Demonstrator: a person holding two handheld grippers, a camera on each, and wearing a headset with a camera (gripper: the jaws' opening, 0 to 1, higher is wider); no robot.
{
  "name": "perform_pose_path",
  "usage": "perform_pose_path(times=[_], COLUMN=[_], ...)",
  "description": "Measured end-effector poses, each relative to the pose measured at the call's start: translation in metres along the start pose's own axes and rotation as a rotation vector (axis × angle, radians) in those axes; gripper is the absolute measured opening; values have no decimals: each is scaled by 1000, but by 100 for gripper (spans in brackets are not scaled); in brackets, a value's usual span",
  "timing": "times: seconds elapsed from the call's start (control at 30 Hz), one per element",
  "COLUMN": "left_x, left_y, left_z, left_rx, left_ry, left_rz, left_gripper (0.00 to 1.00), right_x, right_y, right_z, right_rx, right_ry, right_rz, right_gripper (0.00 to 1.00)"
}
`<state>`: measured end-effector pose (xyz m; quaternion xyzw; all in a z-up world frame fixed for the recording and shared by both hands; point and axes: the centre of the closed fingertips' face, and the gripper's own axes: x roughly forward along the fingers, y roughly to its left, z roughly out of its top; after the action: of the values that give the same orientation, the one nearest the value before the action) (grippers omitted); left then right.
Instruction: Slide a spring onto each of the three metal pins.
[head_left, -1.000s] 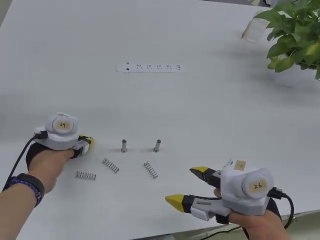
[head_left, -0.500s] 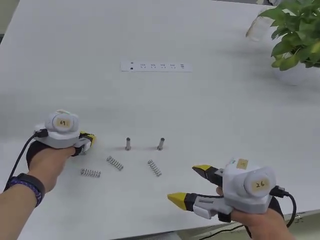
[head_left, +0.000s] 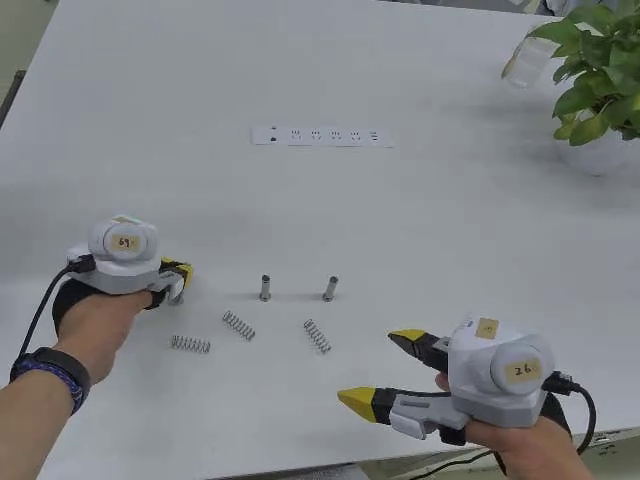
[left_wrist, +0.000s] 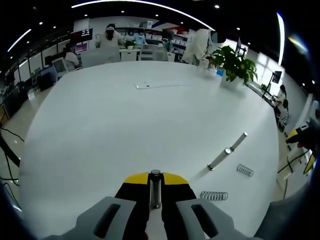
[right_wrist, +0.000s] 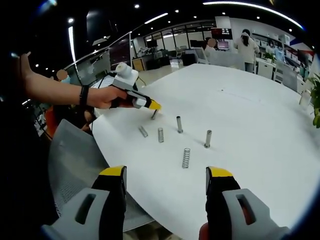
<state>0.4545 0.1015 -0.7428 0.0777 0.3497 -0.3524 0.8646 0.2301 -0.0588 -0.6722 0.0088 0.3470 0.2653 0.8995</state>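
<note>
Nearest the person, at five o'clock in the head view, the right claw (head_left: 383, 370) is held with its yellow tips well apart and nothing between them, probably so that a spring can be picked up. Just beyond it, three springs (head_left: 239, 325) are laid flat on the white bench (head_left: 420, 230), close to the pins they are meant for. Past the springs, two pins (head_left: 265, 288) are stood upright near the centre. At nine o'clock the left claw (head_left: 178, 277) is clamped on the third pin (left_wrist: 156, 187), whose lower end is held at or just above the bench, seemingly so a spring can be threaded on. Farther off, a power strip (head_left: 322, 136) is seen at twelve o'clock and a potted plant (head_left: 595, 70) at two o'clock.
</note>
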Motion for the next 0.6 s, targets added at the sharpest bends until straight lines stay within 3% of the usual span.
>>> perform_pose_path(times=[0.6], left_x=[-15], left_y=[1], left_z=[-1], left_rx=[27], left_ry=[-2], left_rz=[10], left_gripper=[0], right_x=[-2], right_y=[4], right_z=[-1], right_rx=[-16], right_ry=[0], right_rz=[5], right_gripper=[67])
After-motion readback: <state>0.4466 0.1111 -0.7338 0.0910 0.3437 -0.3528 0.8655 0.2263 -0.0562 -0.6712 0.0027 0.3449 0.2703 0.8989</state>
